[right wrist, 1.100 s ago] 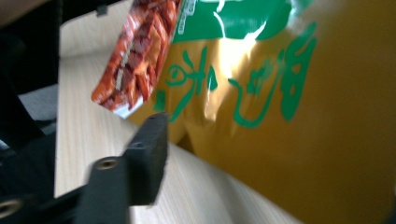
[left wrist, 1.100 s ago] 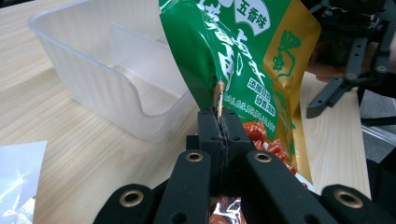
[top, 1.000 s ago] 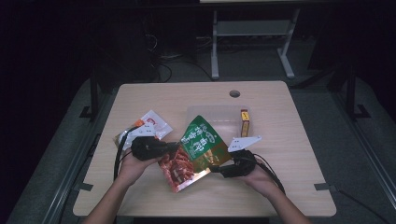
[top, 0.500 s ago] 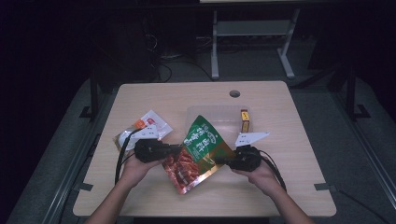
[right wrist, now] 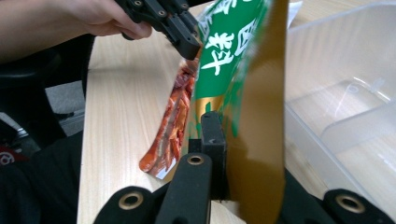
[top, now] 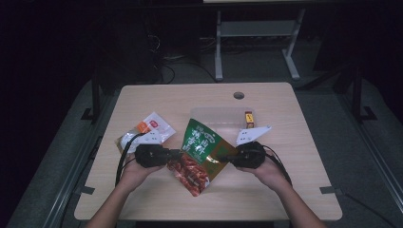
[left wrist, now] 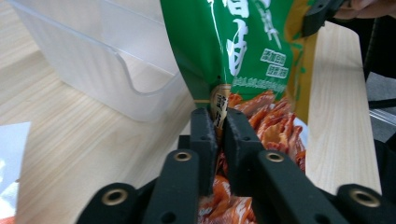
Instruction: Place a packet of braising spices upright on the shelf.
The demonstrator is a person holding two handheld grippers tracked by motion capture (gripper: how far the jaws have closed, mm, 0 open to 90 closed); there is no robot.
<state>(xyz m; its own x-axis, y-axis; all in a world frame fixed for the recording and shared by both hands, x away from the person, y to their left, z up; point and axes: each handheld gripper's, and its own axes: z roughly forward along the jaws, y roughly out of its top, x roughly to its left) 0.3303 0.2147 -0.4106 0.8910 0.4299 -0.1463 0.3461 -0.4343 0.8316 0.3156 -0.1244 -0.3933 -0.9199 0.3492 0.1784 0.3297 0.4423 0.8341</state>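
Note:
A snack bag (top: 202,147), green on top with red food printed below, hangs between both grippers above the table's front middle. My left gripper (top: 177,155) grips the bag's left edge; in the left gripper view its jaws (left wrist: 220,116) have just been opening slightly, and the bag's edge (left wrist: 219,105) is still pinched in the narrow gap. My right gripper (top: 224,158) is shut on the right edge. In the right gripper view the bag's gold back (right wrist: 261,116) hides one jaw of that gripper (right wrist: 229,140). The left gripper (right wrist: 184,32) shows at the top there.
A clear plastic bin (top: 216,116) stands just behind the bag, with a small orange box (top: 248,117) at its right end. A white and orange packet (top: 154,126) lies at the left, a white packet (top: 253,134) by the right hand. A cable hole (top: 238,95) is at the back.
The right gripper has closed on the bag's right edge and risen with it. The bag now hangs higher and more upright between the grippers. The left hand has stayed put.

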